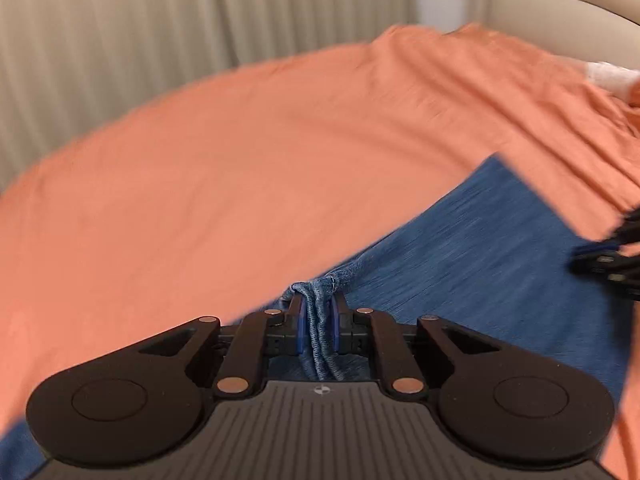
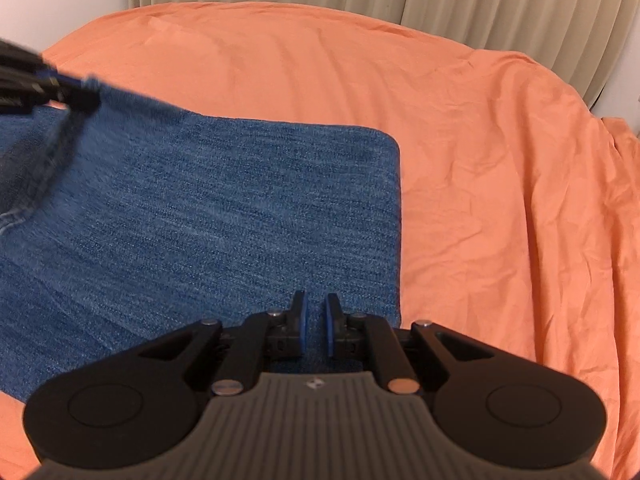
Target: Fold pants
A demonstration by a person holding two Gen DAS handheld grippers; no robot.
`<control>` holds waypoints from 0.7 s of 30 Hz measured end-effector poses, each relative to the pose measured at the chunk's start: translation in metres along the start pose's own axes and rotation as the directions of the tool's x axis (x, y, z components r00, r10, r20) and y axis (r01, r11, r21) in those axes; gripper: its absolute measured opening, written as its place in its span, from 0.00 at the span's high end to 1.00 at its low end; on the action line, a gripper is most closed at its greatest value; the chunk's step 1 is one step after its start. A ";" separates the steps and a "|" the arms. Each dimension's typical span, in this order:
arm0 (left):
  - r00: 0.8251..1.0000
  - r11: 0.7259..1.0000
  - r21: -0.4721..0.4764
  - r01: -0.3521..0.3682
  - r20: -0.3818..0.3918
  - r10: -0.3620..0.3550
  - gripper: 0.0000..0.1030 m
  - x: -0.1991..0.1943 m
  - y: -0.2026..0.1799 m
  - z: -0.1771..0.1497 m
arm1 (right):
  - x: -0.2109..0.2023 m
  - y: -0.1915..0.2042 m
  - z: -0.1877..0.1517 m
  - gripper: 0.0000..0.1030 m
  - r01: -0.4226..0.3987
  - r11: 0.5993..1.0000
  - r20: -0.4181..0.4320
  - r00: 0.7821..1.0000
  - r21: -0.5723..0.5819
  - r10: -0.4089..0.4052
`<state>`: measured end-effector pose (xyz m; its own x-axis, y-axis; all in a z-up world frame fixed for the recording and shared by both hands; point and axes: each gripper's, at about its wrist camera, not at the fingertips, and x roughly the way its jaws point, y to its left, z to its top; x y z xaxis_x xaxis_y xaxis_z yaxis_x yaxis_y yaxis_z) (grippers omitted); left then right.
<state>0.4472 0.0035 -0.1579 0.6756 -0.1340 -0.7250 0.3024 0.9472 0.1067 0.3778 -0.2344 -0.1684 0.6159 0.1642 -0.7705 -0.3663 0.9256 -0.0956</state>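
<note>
Blue denim pants [image 2: 224,208] lie folded flat on the orange bedsheet [image 2: 500,184], square corner and straight fold edge toward the right, bare sheet all round beyond. Left gripper [image 1: 318,316] is clamped on a bunched hem of the pants; right gripper [image 2: 315,322] sits over the denim, pads nearly together, nothing between them. Beige pleated curtain [image 2: 500,4] behind the bed.

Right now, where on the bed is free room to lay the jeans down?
The orange sheet is bare between the jeans and the curtain. Both grippers, left and right, crowd the denim.
</note>
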 end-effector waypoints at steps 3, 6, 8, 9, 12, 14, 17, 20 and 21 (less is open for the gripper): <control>0.996 0.991 -0.131 0.032 -0.077 -0.042 0.87 0.027 0.017 -0.007 | -0.007 -0.001 -0.004 0.96 -0.015 1.000 -0.008 1.000 0.019 0.015; 0.994 0.980 -0.193 0.042 -0.096 -0.061 0.82 0.038 0.023 -0.011 | -0.018 -0.006 -0.016 0.96 -0.041 0.998 -0.012 0.999 0.045 0.041; 0.992 0.973 -0.225 0.048 -0.102 -0.073 0.75 0.041 0.029 -0.014 | -0.025 -0.010 -0.029 0.96 -0.063 0.995 -0.014 0.998 0.082 0.065; 0.991 0.969 -0.244 0.049 -0.109 -0.078 0.72 0.041 0.033 -0.014 | -0.028 -0.013 -0.035 0.96 -0.074 0.992 -0.010 0.997 0.100 0.075; 0.989 0.962 -0.272 0.040 -0.125 -0.076 0.60 0.030 0.034 -0.012 | -0.032 -0.015 -0.047 0.96 -0.085 0.988 -0.003 0.996 0.132 0.086; 0.989 0.968 -0.250 0.005 -0.141 -0.041 0.52 0.016 0.033 -0.010 | -0.033 -0.012 -0.045 0.96 -0.072 0.991 -0.015 0.997 0.115 0.074; 0.989 0.973 -0.233 0.005 -0.140 -0.038 0.49 -0.022 0.044 -0.015 | -0.039 -0.005 -0.036 0.93 -0.041 0.997 -0.036 0.998 0.067 0.044; 0.992 0.958 -0.287 0.003 -0.121 -0.040 0.46 -0.063 0.060 -0.021 | -0.058 0.001 -0.027 0.60 -0.042 0.999 -0.012 0.999 0.017 0.042; 0.992 0.951 -0.308 -0.013 -0.121 -0.026 0.44 -0.077 0.067 -0.024 | -0.066 0.004 -0.024 0.60 -0.045 0.999 0.003 0.999 0.004 0.045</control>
<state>0.3996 0.0843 -0.1113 0.5811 -0.1224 -0.8046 0.0725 0.9925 -0.0986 0.3191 -0.2498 -0.1329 0.6006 0.2070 -0.7722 -0.3909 0.9186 -0.0578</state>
